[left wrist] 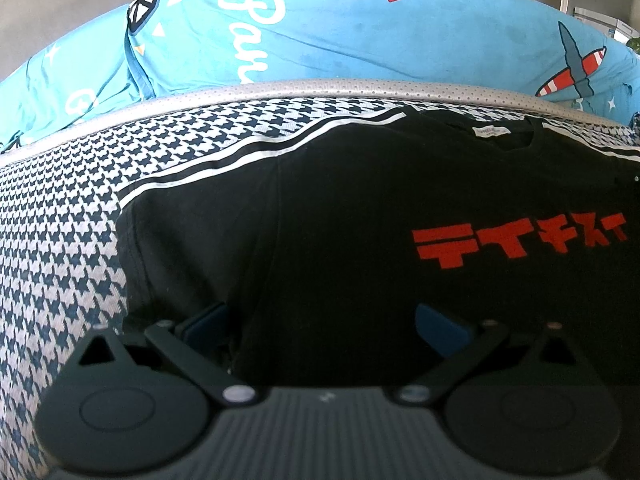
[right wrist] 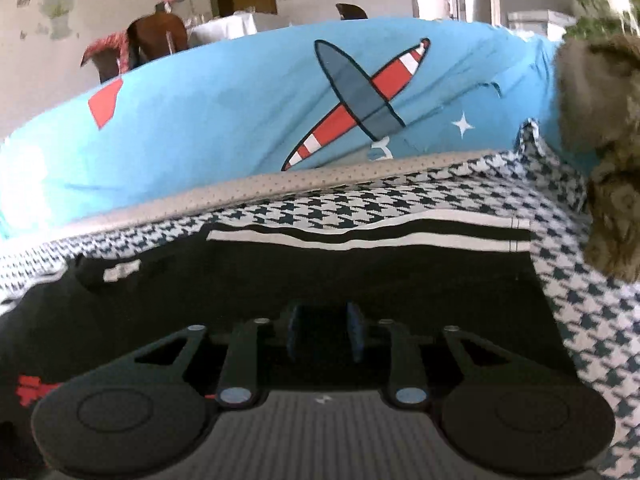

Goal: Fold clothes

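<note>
A black T-shirt (left wrist: 320, 208) with red lettering (left wrist: 516, 246) and white-striped sleeves lies flat on a houndstooth cloth (left wrist: 60, 264). Its neck label (left wrist: 490, 131) faces the far side. My left gripper (left wrist: 322, 322) hovers low over the shirt's left side, near the left sleeve (left wrist: 160, 232), with its blue pads wide apart and nothing between them. My right gripper (right wrist: 325, 330) sits over the T-shirt's (right wrist: 400, 280) right shoulder, just short of the striped right sleeve (right wrist: 400, 236). Its fingers stand a narrow gap apart, with only black fabric showing in that gap.
A grey perforated edge (left wrist: 320, 88) borders the houndstooth cloth on the far side. Behind it rises a blue printed bedcover (left wrist: 340, 32) with a plane motif (right wrist: 360, 100). A brown furry object (right wrist: 600, 140) sits at the right edge. Chairs and a table stand in the room behind.
</note>
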